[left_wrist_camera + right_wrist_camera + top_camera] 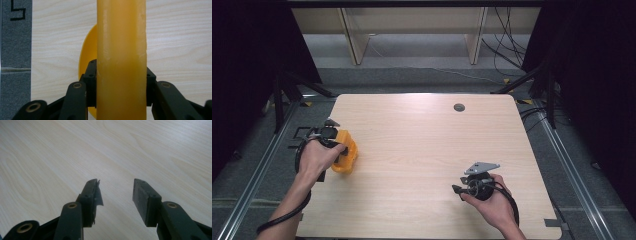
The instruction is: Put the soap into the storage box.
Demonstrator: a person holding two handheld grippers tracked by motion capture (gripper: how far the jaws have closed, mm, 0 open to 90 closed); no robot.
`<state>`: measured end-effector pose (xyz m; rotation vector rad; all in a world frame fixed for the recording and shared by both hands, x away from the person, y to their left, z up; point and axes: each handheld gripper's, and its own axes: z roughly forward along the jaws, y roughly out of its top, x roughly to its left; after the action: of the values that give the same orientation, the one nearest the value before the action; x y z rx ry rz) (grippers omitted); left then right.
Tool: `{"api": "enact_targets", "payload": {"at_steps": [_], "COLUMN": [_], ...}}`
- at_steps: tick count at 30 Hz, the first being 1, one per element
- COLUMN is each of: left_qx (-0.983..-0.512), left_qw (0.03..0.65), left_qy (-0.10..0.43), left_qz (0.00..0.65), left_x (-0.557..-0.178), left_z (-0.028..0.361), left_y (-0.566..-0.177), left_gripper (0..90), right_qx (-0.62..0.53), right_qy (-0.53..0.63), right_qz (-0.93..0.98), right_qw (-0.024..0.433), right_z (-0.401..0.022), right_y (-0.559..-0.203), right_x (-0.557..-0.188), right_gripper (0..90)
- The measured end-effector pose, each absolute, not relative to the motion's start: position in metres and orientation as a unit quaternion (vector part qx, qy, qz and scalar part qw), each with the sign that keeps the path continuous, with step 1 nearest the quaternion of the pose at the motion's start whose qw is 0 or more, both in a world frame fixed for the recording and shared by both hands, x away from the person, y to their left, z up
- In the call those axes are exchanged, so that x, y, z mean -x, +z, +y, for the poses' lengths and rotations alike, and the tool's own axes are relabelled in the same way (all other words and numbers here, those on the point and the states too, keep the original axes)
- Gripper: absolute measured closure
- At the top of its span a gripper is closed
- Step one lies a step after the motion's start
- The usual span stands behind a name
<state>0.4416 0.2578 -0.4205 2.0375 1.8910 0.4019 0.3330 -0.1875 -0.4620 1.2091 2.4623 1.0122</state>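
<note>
Left gripper (pixel 343 150) clamped around yellow cup (pixel 121 62)

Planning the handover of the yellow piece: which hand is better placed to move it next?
Left. Its tongs are already clamped on the yellow piece at the table's left edge. The right tongs are open, apart from it.

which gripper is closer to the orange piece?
Left. The left gripper is clamped on the orange piece near the table's left edge; the right gripper hangs open, apart from it, over the table's near right.
</note>
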Motion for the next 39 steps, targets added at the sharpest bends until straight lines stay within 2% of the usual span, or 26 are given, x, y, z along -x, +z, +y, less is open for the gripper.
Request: {"api": "enact_targets", "payload": {"at_steps": [31, 39], "left_qx": [-0.726, -0.726], "left_qw": [0.16, 0.175], "left_qy": [0.127, 0.142], "left_qz": [0.657, 0.649], "left_x": [-0.449, -0.447], "left_z": [0.262, 0.267], "left_y": [-0.435, -0.431], "left_gripper": [59.7, 52.1], "right_qx": [-0.408, -0.41], "right_qy": [0.336, 0.336], "right_qz": [0.842, 0.842], "right_qw": [0.103, 0.102], "right_z": [-0.187, -0.187], "right_y": [-0.462, -0.462], "right_x": [-0.333, -0.333], "right_gripper": [55.1, 54.5]}}
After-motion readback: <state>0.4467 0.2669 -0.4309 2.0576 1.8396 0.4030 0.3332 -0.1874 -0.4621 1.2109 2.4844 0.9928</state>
